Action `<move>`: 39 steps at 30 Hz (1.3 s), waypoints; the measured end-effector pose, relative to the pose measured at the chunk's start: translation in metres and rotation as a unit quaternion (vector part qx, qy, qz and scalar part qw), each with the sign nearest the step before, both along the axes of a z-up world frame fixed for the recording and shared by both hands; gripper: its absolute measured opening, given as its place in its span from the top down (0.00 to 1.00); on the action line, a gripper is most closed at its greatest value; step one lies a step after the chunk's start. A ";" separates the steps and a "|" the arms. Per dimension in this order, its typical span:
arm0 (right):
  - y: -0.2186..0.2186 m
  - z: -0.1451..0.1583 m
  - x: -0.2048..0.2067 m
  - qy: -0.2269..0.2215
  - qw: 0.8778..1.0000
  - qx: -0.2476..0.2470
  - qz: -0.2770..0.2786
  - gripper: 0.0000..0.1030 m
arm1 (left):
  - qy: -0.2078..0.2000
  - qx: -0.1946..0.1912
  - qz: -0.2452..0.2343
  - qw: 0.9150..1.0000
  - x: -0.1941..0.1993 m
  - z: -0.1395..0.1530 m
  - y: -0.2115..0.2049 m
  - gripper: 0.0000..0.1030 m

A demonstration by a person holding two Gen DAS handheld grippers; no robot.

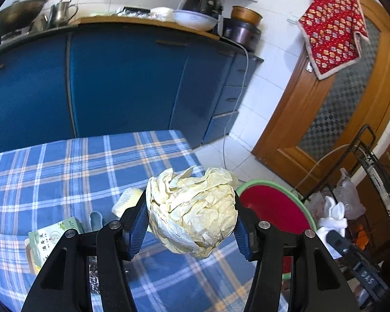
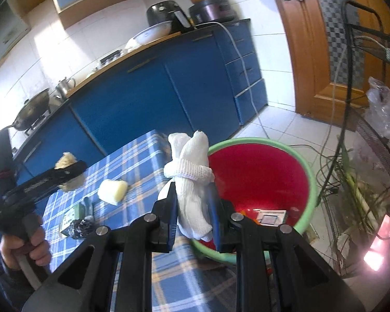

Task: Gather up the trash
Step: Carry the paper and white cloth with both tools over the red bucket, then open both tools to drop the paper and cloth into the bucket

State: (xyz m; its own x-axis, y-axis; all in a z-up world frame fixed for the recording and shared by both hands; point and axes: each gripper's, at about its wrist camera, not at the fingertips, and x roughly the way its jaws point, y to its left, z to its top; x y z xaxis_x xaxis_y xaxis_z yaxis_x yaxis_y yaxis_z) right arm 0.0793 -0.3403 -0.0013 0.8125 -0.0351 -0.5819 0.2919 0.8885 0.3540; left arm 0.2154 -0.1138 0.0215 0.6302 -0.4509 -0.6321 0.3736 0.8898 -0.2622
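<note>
Over table edge: left gripper (image 1: 191,223) clamps crumpled yellowish paper ball (image 1: 192,213) above plaid tablecloth (image 1: 65,171).
Right gripper (image 2: 193,202): pinching knotted white cloth (image 2: 192,179) at rim of green-rimmed red basin (image 2: 308,171).

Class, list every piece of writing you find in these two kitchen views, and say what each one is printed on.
Green packet on the table: Chinese characters, too blurred to read.
Black body of the other hand-held gripper, in the left wrist view: digits, perhaps "50", not certain.
Card in the red basin: print too small to read.
Nothing else is legible.
</note>
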 end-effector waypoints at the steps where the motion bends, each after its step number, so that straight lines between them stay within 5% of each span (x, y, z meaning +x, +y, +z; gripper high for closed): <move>1: -0.002 -0.001 -0.002 0.000 1.000 0.000 -0.003 0.76 | 0.000 -0.003 -0.002 1.000 -0.002 0.002 -0.001 0.43; 23: -0.053 -0.035 -0.020 -0.011 0.999 0.039 -0.029 0.76 | -0.010 0.039 -0.061 0.997 -0.041 0.002 -0.085 0.43; 39: -0.081 -0.064 -0.014 0.009 0.998 0.049 -0.049 0.75 | 0.017 0.106 -0.107 0.988 -0.041 -0.060 -0.154 0.43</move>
State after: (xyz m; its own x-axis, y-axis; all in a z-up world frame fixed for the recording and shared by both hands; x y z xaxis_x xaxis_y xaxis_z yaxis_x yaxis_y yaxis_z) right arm 0.0649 -0.4211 -0.0651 0.7977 -0.0558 -0.6004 0.3823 0.8168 0.4320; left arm 0.1740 -0.2676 -0.0388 0.5110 -0.4273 -0.7458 0.5540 0.8271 -0.0944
